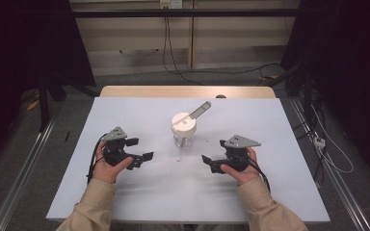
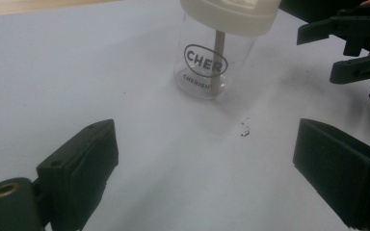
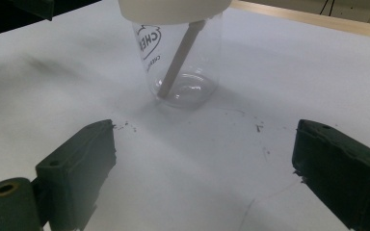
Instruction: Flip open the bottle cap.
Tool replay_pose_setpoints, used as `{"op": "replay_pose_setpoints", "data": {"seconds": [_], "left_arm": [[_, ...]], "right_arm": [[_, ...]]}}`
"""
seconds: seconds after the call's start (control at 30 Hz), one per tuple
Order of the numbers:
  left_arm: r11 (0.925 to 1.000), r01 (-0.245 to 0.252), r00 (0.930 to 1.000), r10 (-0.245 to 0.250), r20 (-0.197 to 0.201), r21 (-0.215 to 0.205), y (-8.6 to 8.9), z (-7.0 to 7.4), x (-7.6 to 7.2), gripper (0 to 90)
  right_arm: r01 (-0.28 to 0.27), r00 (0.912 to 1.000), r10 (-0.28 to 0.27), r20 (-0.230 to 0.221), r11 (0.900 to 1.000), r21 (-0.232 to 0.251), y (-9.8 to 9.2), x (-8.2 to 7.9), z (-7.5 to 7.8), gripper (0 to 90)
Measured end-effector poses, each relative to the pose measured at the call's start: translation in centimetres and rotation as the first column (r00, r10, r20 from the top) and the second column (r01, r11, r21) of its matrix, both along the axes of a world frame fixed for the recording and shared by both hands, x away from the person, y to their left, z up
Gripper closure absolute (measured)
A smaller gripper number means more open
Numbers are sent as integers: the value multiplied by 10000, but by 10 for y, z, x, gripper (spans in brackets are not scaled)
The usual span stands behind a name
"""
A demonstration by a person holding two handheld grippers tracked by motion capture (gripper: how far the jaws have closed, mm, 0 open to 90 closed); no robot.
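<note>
Two open, empty claws, left claw (image 1: 142, 150) and right claw (image 1: 211, 155), flank the clear plastic jar (image 1: 184, 137) with cream lid (image 1: 183, 122) on the white surface (image 1: 139, 192); approach step, likely next closing onto it.

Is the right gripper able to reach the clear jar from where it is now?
Probably yes: the right gripper stands open, and bare table lies between it and the clear jar.

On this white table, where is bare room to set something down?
The white table top is bare left of the clear plastic jar with the cream lid, right of it toward the far right corner, and along the near edge between the sleeves. It is crowded mid-table, where the left gripper and right gripper flank the jar.
</note>
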State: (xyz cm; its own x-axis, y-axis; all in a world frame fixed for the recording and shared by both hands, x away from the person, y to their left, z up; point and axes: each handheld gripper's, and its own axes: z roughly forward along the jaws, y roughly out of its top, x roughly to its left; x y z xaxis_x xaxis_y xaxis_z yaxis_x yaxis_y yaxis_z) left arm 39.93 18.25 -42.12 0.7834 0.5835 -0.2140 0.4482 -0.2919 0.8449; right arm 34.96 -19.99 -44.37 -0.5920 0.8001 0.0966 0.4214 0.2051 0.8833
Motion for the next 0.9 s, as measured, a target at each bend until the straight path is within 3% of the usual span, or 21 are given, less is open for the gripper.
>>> {"op": "replay_pose_setpoints", "data": {"seconds": [0.57,0.9], "left_arm": [[9992,-202,9997,196,178,354,15,-4,-9,84],[9991,-249,9996,245,133,339,27,-6,-15,84]], "right_arm": [[63,10000,-63,23,9998,-168,-20,-18,-3,84],[223,9998,-223,-7,9997,-77,-35,-31,-5,90]]}}
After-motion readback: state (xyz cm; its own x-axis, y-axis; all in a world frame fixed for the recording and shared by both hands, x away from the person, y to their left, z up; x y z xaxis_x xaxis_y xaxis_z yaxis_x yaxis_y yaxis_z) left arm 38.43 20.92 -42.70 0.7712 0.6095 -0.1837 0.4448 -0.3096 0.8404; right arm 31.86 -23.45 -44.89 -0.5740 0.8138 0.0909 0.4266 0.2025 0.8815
